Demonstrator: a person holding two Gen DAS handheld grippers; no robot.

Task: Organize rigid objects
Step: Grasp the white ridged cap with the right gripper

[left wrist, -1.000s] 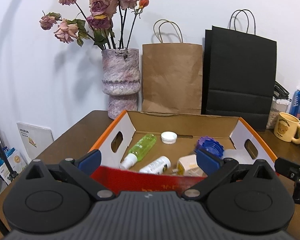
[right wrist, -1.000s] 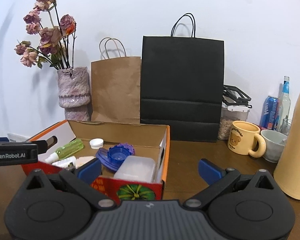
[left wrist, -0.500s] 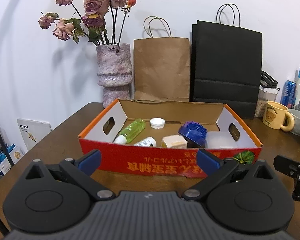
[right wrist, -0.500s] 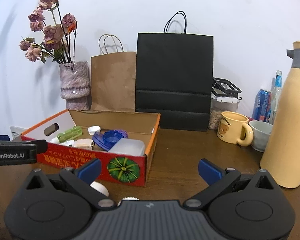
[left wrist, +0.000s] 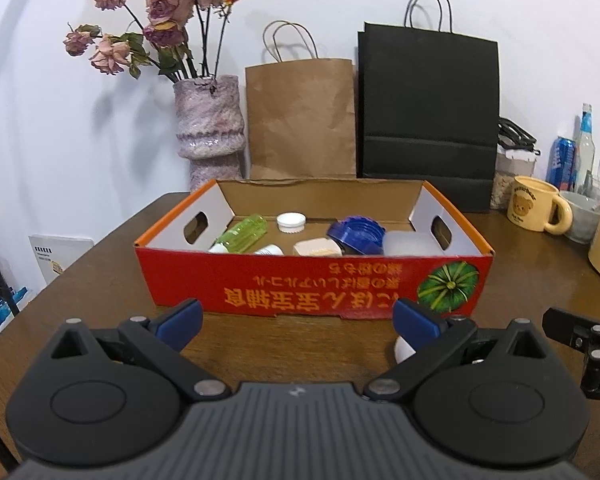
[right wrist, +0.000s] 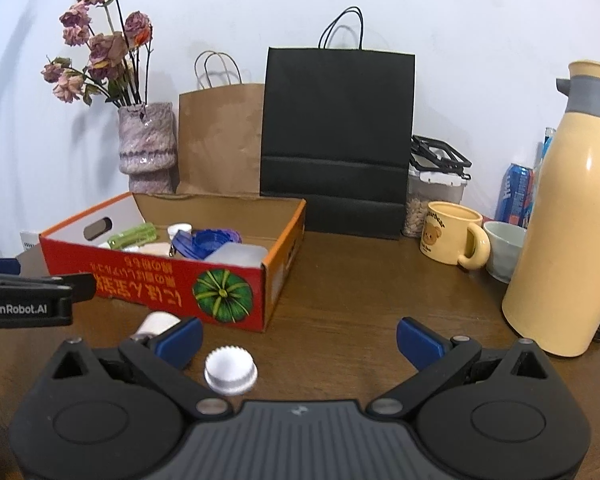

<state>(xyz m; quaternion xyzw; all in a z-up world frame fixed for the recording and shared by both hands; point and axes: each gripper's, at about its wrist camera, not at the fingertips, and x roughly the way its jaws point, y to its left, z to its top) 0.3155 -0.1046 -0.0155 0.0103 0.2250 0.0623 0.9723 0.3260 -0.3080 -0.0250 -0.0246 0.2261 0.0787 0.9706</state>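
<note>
A white cap (right wrist: 231, 370) lies on the worktop (right wrist: 340, 304) between the fingers of the right tongs (right wrist: 299, 342), nearer the left finger and close in to the tongs' body. A second white piece (right wrist: 158, 323) lies just ahead of that left finger, partly behind it. These two look like the loose things not yet sorted, and the right tongs seem held low over the worktop to take one of them. Their fingers stand wide apart and hold nothing.

Ahead and to the left of the right tongs sits the box (right wrist: 160, 280), directly ahead of the left tongs (left wrist: 298, 322). It already holds a green bottle (left wrist: 244, 232), a white lid (left wrist: 291, 222), a beige block (left wrist: 316, 247), a blue lid (left wrist: 356, 234) and a clear tub (left wrist: 410, 242), so it reads as the place for collecting things. The left tongs are also spread open and empty, hovering short of the box's near wall, probably waiting.

Beyond the box stand a vase (left wrist: 210, 124), a brown bag (left wrist: 302, 118) and a black bag (left wrist: 428, 112); to the right, a mug (right wrist: 452, 238) and a flask (right wrist: 568, 216), likely no part of the sorting.

The box's near wall hides the lower part of everything inside, and a small white bottle (left wrist: 269, 249) shows only its top. The piece by the left finger is too covered to name; in the left view only a white sliver (left wrist: 402, 350) shows behind the right finger. The flask is cut by the frame edge there.
</note>
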